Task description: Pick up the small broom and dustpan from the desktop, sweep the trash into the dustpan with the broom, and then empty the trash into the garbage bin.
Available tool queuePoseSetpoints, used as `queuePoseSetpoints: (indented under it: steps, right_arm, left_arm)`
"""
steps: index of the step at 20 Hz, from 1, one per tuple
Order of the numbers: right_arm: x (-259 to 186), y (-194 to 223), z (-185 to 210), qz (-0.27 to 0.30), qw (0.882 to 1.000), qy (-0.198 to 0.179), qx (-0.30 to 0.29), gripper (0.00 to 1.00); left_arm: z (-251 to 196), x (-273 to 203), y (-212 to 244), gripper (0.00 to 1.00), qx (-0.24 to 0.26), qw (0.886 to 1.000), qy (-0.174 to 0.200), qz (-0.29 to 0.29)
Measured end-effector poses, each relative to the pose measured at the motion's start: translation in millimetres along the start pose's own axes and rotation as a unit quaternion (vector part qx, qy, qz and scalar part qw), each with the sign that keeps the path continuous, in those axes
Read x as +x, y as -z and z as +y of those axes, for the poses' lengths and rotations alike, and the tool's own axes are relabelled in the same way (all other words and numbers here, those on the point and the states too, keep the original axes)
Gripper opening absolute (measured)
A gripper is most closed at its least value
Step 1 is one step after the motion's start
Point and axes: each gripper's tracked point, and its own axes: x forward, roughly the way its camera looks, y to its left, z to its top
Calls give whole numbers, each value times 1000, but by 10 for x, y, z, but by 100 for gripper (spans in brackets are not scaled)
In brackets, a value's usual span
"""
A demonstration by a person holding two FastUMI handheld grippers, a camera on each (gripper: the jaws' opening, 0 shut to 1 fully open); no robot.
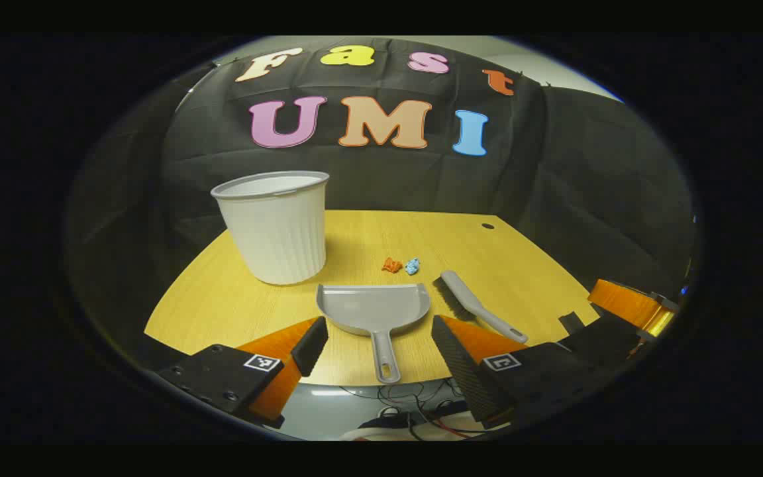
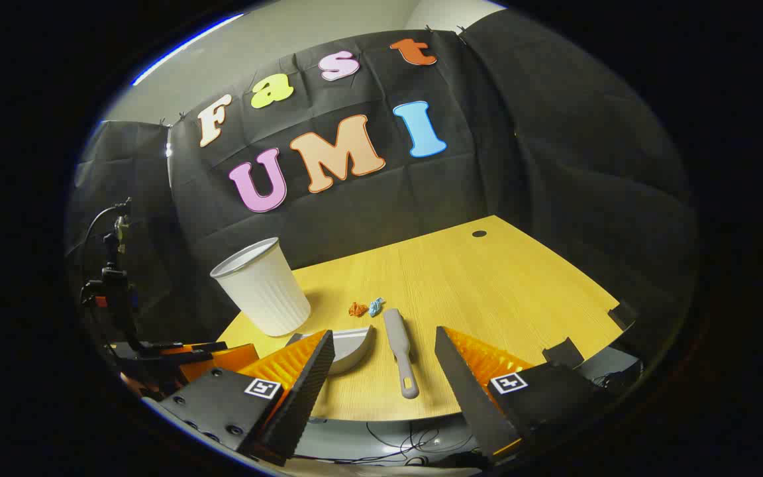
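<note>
Grey dustpan (image 1: 373, 307) lay flat on the surface, handle toward the left gripper (image 1: 379, 344) | broom (image 2: 400, 351) lay lengthwise ahead of the right gripper (image 2: 385, 364) | both fingers open, empty.

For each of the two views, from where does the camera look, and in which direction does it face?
Left gripper view: rides on the left gripper, off the desk's near edge, facing the dustpan, whose handle lies between its open fingers; the right gripper shows at the right edge.
Right gripper view: rides on the right gripper, off the same edge, farther right, facing the broom between its open fingers.
Shared: the desk, white bin, orange scrap, blue scrap, dustpan and broom.
</note>
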Motion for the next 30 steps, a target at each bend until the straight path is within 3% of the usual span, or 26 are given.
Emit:
queuePoseSetpoints:
  steps: [30]
  right_arm:
    - [69, 32, 14, 24, 1000, -13, -9, 98]
  left_arm:
    - [30, 53, 165, 95, 5, 1000, -11, 26]
